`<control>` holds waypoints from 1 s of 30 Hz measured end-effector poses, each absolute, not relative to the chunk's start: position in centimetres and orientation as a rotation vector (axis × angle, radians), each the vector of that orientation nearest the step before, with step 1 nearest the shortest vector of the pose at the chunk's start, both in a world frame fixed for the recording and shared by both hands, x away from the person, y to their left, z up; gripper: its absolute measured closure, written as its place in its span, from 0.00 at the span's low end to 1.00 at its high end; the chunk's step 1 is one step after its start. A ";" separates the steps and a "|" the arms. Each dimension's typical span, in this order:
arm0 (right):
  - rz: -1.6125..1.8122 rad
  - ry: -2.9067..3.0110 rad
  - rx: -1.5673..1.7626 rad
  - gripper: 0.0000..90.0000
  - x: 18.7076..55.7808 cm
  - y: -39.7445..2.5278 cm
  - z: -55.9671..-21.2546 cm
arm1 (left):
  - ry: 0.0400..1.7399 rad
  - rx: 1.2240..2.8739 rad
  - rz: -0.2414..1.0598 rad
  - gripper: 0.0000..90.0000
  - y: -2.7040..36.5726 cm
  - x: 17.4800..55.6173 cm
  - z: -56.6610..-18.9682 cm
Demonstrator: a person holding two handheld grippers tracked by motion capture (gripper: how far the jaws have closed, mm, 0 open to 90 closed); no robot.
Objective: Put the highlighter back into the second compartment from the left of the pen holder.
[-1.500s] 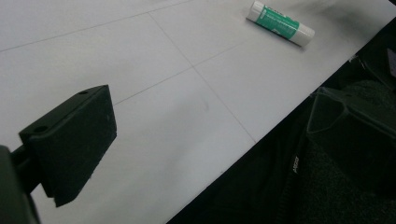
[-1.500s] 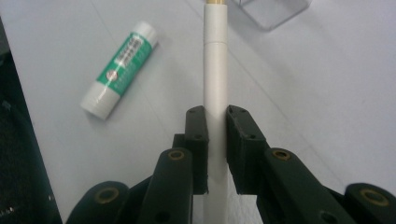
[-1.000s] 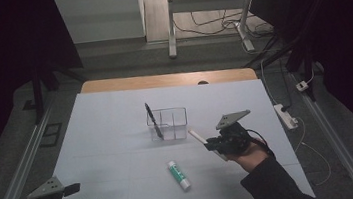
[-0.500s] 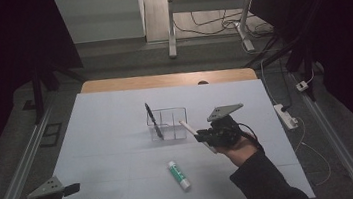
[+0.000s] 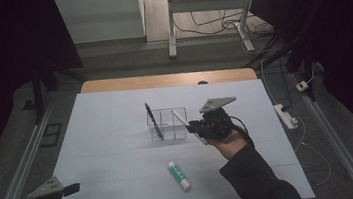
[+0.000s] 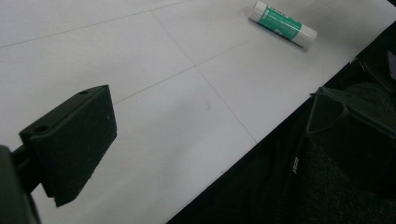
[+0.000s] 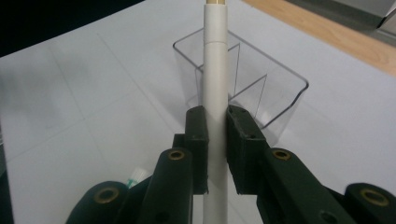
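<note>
High view: right tongs clamped on a white pen, tilted, its top end over the clear holder near the middle of the surface. Black pen already leaning in the holder's left side. Glue stick lying toward the near edge. Left tongs idle at the near left corner, spread apart, holding nothing.

Left gripper view: one jaw above bare surface, glue stick well apart.

Right gripper view: jaws pinching the white pen around its middle, clear holder just behind. Probably light, stiff, smooth plastic; likely to pivot or slip. Best gripped mid-barrel, squarely.
</note>
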State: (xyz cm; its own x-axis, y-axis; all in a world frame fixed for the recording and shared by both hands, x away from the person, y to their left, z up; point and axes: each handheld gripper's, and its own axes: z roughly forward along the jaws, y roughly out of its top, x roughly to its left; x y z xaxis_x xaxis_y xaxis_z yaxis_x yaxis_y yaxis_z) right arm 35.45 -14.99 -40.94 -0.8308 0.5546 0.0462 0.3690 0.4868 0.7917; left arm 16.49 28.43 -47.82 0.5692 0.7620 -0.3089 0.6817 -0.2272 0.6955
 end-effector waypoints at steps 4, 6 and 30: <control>1.281 2.492 0.801 0.88 36.0 -14.4 -40.7 | 1.158 1.962 0.121 0.02 28.4 16.5 -47.8; 1.289 2.483 0.807 0.88 36.4 -14.1 -40.7 | 1.158 1.961 0.121 0.02 28.4 16.5 -47.8; 1.352 2.384 0.841 0.88 39.3 -11.0 -41.0 | 1.156 1.960 0.120 0.02 28.5 16.5 -47.8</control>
State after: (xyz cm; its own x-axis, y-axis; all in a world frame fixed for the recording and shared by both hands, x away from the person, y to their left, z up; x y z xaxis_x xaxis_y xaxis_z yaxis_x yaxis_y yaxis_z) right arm 39.25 -11.03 -40.99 -0.7935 0.6068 0.0454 0.3504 0.3947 0.8494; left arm 16.47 28.49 -47.83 0.5705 0.7602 -0.3109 0.6802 -0.2251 0.6976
